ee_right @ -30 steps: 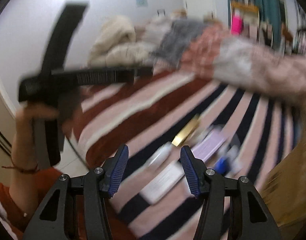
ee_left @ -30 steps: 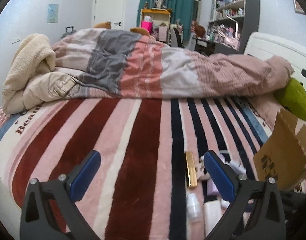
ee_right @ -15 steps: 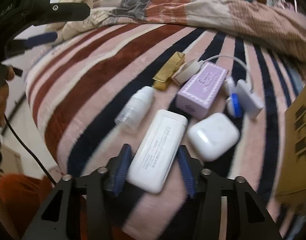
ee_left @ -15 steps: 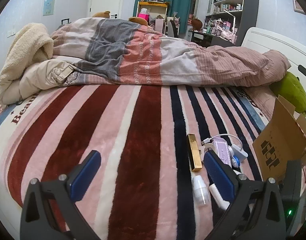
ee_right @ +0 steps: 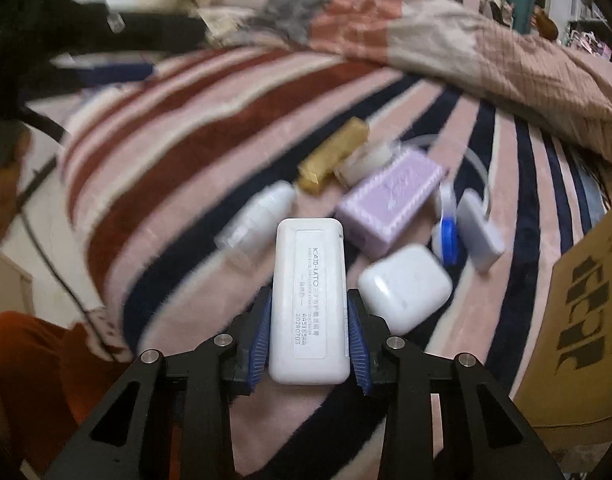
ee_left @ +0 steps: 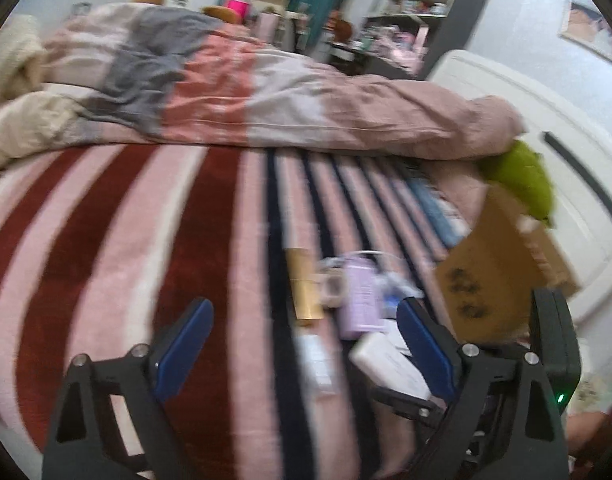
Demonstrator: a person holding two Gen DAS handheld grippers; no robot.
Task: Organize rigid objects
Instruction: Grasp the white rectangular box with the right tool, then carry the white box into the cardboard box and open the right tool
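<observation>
My right gripper (ee_right: 309,340) is shut on a long white case (ee_right: 309,300) with printed text, held just above the striped blanket. Beyond it lie a white earbud case (ee_right: 404,286), a lilac box (ee_right: 390,198), a gold bar-shaped case (ee_right: 332,160), a small white bottle (ee_right: 258,220), a white charger with cable (ee_right: 480,236) and a blue-and-white lens case (ee_right: 448,236). My left gripper (ee_left: 306,344) is open and empty above the blanket, left of the same pile; the white case (ee_left: 390,364) and lilac box (ee_left: 360,300) show there.
An open cardboard box (ee_right: 586,320) stands at the right of the pile, also in the left wrist view (ee_left: 494,276). A rumpled duvet (ee_left: 266,96) lies across the far bed, with a green plush toy (ee_left: 522,184) by the white headboard. The bed's edge is near.
My right gripper has closed on the long white case and lifted it off the blanket. My left gripper has shifted right and nearer to the pile; both views are blurred by motion.
</observation>
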